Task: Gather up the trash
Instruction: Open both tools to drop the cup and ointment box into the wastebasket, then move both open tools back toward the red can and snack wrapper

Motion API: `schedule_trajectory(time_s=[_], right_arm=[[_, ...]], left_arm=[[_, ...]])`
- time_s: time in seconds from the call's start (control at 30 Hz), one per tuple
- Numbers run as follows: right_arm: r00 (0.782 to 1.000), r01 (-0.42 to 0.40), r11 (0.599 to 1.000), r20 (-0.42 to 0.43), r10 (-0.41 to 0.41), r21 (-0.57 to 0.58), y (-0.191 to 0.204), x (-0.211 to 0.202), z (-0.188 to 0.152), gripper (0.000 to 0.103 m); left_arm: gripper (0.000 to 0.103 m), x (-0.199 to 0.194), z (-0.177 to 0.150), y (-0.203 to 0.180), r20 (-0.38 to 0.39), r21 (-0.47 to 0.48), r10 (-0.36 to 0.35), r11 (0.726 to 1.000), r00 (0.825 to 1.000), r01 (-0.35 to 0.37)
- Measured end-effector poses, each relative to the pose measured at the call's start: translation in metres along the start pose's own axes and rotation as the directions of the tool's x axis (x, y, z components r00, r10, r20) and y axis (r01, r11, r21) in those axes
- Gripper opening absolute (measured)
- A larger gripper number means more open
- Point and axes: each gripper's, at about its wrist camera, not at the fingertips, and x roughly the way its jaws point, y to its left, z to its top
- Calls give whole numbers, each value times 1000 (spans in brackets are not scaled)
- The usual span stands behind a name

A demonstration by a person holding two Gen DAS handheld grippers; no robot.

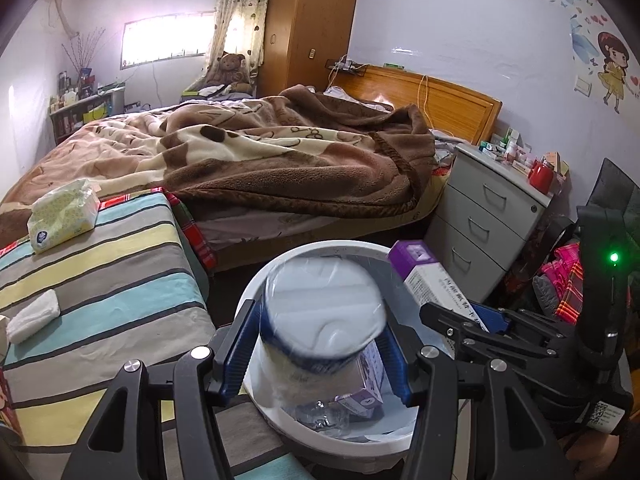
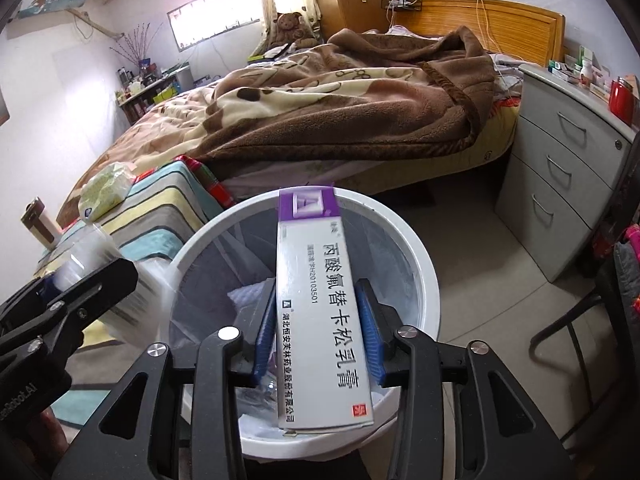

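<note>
Bedroom with an unmade bed (image 1: 280, 152); both claws over a white trash bin (image 2: 416, 280) on the floor.

Left claw (image 1: 316, 356): jaws part open, a blurred white cup (image 1: 320, 320) between the blue pads above the bin; pad contact cannot be told. Right claw (image 2: 320, 332): jaws part open around a purple-and-white medicine box (image 2: 320, 300), a gap showing at the right pad. A smaller purple box (image 1: 360, 400) lies inside the bin. A tissue pack (image 1: 64, 216) rests on the striped cover (image 1: 120, 280).

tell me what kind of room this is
A lived-in bedroom, most likely: an unmade bed with a brown blanket and wooden headboard, a tall wooden wardrobe, and a grey drawer unit beside the bed.
</note>
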Motion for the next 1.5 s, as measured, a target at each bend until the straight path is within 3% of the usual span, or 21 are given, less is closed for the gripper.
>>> schedule_trajectory(time_s=[0.07,0.7,1.33,1.5], right_arm=[[1000,1,1000,4,-1,8,-1,0,0,63],[999,-18,1000,39,17,22,10,-9,1,63],[986,-137,989,93,141,-46,56,-18,-5,65],[981,-163,984,90,170,-75,71,-17,-9,74]], left_arm=[[64,0,1,1,1,-3,-1,1000,1000,1],[65,-30,-3,25,38,-57,31,998,999,-29],[65,-81,-23,69,81,-122,147,983,986,-137],[65,-94,-32,90,86,-161,180,973,980,-164]])
